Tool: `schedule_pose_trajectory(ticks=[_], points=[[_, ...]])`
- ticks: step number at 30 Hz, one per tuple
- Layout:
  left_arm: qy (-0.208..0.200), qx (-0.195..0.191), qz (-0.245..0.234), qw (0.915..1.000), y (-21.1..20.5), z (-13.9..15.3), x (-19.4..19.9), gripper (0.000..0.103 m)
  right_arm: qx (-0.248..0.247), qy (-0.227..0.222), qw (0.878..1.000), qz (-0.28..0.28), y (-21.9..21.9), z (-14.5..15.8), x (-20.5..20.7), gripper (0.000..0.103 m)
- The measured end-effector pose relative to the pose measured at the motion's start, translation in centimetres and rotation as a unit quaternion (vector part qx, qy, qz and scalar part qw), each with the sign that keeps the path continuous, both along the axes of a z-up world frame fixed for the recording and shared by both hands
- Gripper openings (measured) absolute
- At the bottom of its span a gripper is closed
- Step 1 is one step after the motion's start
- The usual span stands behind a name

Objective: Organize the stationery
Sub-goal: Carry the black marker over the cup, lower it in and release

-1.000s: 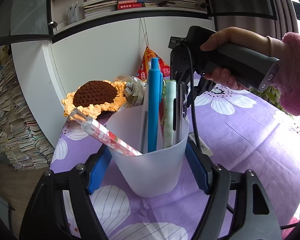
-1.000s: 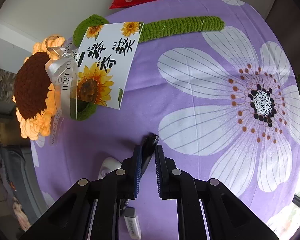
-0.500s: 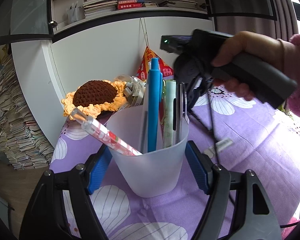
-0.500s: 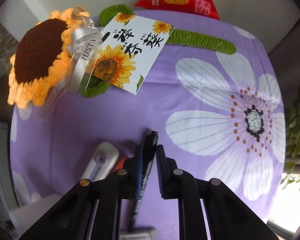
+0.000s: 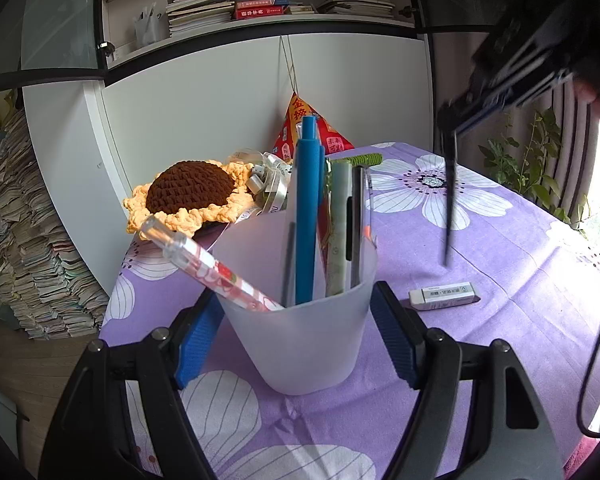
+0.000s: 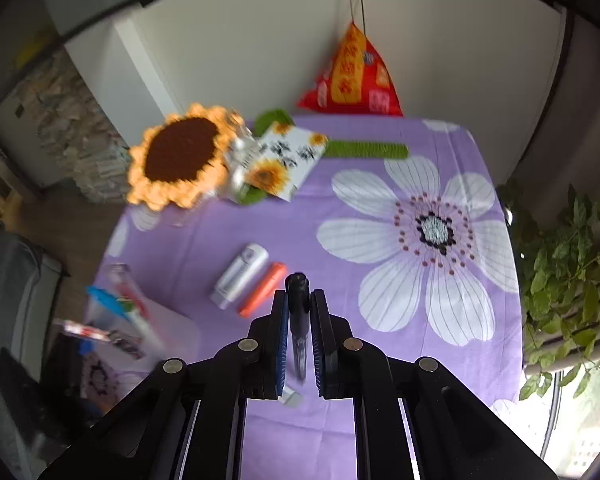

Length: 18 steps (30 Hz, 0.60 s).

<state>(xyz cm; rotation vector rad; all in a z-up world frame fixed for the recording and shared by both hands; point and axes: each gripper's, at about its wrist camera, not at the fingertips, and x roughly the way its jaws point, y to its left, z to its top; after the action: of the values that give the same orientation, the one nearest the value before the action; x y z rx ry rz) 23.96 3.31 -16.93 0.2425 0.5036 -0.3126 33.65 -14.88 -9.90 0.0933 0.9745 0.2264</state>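
Stationery split between a frosted plastic cup point(image 5: 312, 336) and a bench point(image 5: 520, 248) draped in purple cloth with white flowers. Cup upright near the bench's front left part, clamped on both sides by the blue pads of the left gripper point(image 5: 300, 336), fingers point(image 5: 198, 336) pressed against its wall. Inside the cup: a tall blue pen point(image 5: 306, 208), a pale green pen point(image 5: 338, 228), a dark pen point(image 5: 356, 224) and a clear patterned pen point(image 5: 208, 260) leaning out over the rim to the left. To the cup's right, lying flat on the cloth and well apart from it, a white eraser point(image 5: 444, 294) in its sleeve. Above the eraser, the right gripper point(image 6: 300, 312) raised clear of the bench, fingers point(image 6: 280, 320) closed on a black pen point(image 6: 298, 300) hanging point-down, seen in the left wrist view as a thin dark line point(image 5: 450, 200) in the air. On the cloth ahead of the right gripper, side by side and nearly touching, a white correction-tape case point(image 6: 240, 276) and an orange highlighter point(image 6: 262, 290). At the bench's far edge, a crocheted sunflower point(image 5: 190, 196) with ribbon and a printed card point(image 6: 284, 160), its green stem point(image 6: 364, 150) lying along the cloth, and a red triangular pouch point(image 6: 352, 76) hung by a string against the white cabinet point(image 5: 204, 112). Right wrist view blurred on its left side.
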Motion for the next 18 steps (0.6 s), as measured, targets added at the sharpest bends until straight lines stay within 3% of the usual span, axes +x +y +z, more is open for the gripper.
schedule_pose_trajectory(ticks=[9,14,18], points=[[0.002,-0.002,-0.001,1.0,0.1,0.0,0.0,0.073,0.027,-0.143,0.986,0.077,3.6,8.9,-6.5,0.012],[0.001,-0.002,-0.002,1.0,0.1,0.0,0.0,0.073,0.053,-0.169,0.976,0.124,5.7,12.1,-7.9,0.012],[0.002,-0.002,-0.001,1.0,0.1,0.0,0.1,0.073,0.06,-0.151,0.974,0.158,8.0,11.6,-7.2,0.012]])
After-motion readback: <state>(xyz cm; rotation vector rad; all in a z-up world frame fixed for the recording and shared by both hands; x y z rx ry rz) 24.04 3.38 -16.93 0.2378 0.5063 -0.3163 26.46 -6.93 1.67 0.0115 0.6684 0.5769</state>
